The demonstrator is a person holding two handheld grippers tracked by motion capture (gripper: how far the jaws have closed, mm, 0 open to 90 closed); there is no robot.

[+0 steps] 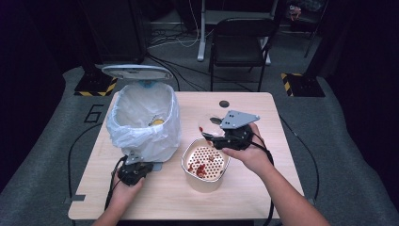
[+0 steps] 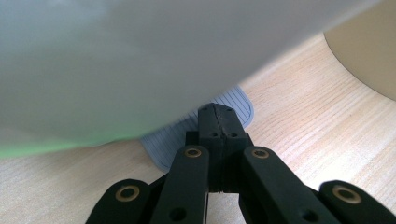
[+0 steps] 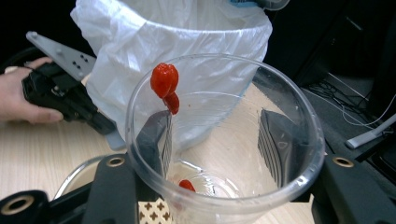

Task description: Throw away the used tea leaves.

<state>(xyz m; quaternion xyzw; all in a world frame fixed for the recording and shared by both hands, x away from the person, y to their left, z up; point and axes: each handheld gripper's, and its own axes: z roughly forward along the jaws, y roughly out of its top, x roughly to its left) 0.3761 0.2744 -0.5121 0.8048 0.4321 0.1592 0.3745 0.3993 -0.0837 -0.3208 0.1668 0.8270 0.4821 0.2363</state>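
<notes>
Rt gripper view: red bits (image 3: 164, 80) inside cup (image 3: 224, 140).

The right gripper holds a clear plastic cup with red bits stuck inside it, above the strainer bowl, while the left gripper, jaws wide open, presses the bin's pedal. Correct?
Not quite: the left gripper has its jaws shut, pressed together on the pedal, as the left gripper view shows. The rest holds: the right gripper holds the clear cup with red bits inside, above the strainer bowl.

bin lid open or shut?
Open: the bin lid stands raised behind the white liner bag, and the left gripper presses the pedal.
</notes>
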